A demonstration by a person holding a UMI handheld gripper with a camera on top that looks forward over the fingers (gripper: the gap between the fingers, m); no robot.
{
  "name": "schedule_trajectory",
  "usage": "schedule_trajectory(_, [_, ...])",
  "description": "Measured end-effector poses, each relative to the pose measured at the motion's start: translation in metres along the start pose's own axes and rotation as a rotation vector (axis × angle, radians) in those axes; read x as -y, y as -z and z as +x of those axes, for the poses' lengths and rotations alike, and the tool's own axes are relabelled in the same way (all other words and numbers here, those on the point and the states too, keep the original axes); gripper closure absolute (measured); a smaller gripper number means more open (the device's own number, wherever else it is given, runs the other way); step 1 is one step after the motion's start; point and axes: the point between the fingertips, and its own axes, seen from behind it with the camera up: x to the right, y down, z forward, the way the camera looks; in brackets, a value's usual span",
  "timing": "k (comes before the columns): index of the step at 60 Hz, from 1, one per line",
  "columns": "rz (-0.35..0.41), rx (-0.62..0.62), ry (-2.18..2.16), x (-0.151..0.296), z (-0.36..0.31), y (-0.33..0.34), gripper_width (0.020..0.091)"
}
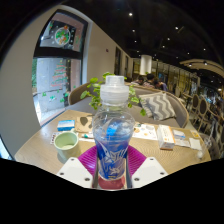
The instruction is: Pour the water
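One view only, from the camera on the gripper [111, 168]: its two fingers rise from below with their magenta pads [89, 158] turned inward, and a clear plastic bottle [113, 135] stands upright between them, filling the gap. Both pads seem to press against the bottle's lower sides, so I judge it held, though where plastic meets pad is hard to read exactly. A white sports cap [114, 93] tops the bottle and appears to be still closed. Water shows inside, the level seemingly high, which suggests little or nothing has been poured. Just ahead and to the left of the fingers, on the wooden table [40, 150], sits a pale green cup [66, 143], the likely vessel to fill; I cannot tell what it holds. Beyond the bottle lie cards [160, 133] spread on the table, with a leafy plant [92, 92] further back. By my reckoning the grasp is made, while carrying the bottle over the cup, tilting and pouring are left, and the cap may need opening first.
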Motion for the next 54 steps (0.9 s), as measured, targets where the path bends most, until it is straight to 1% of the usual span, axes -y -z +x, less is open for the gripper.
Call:
schedule_trajectory(8, [-0.008,0.007,-0.039,-0.033,-0.002,-0.013,0.0722])
schedule_trajectory(13, [-0.025,0.004,-0.065,-0.051,-0.004,-0.018,0.0722])
schedule_trajectory(14, [-0.031,0.001,-0.066,-0.055,-0.004,-0.018,0.0713])
schedule_trajectory(15, [-0.008,-0.001,-0.07,-0.051,-0.003,-0.018,0.072])
schedule_trajectory(16, [-0.002,0.001,-0.075,-0.052,0.001,-0.019,0.0719])
schedule_trajectory(19, [0.008,-0.002,-0.076,-0.052,-0.001,-0.016,0.072])
schedule_trajectory(24, [0.021,-0.012,-0.091,-0.053,0.002,-0.017,0.0696])
schedule_trajectory(27, [0.013,-0.015,-0.096,-0.053,0.001,-0.014,0.0653])
schedule_trajectory(31, [-0.021,-0.021,-0.101,-0.056,0.001,-0.01,0.0591])
schedule_trajectory(33, [-0.036,-0.027,-0.106,-0.057,0.003,-0.008,0.0543])
schedule_trajectory(34, [-0.043,-0.03,-0.108,-0.057,0.003,-0.005,0.0503])
schedule_trajectory(35, [-0.051,-0.033,-0.11,-0.057,0.004,-0.002,0.0449])
schedule_trajectory(38, [-0.084,-0.038,-0.118,-0.057,0.003,0.011,0.0239])
schedule_trajectory(39, [-0.095,-0.043,-0.118,-0.057,0.002,0.016,0.024])
schedule_trajectory(40, [-0.106,-0.047,-0.12,-0.057,0.001,0.022,0.0262])
schedule_trajectory(41, [-0.117,-0.057,-0.12,-0.057,0.002,0.028,0.0267])
schedule_trajectory(44, [-0.137,-0.08,-0.123,-0.055,0.0,0.048,0.0243])
schedule_trajectory(54, [-0.175,-0.155,-0.118,-0.034,-0.015,0.131,0.0248])
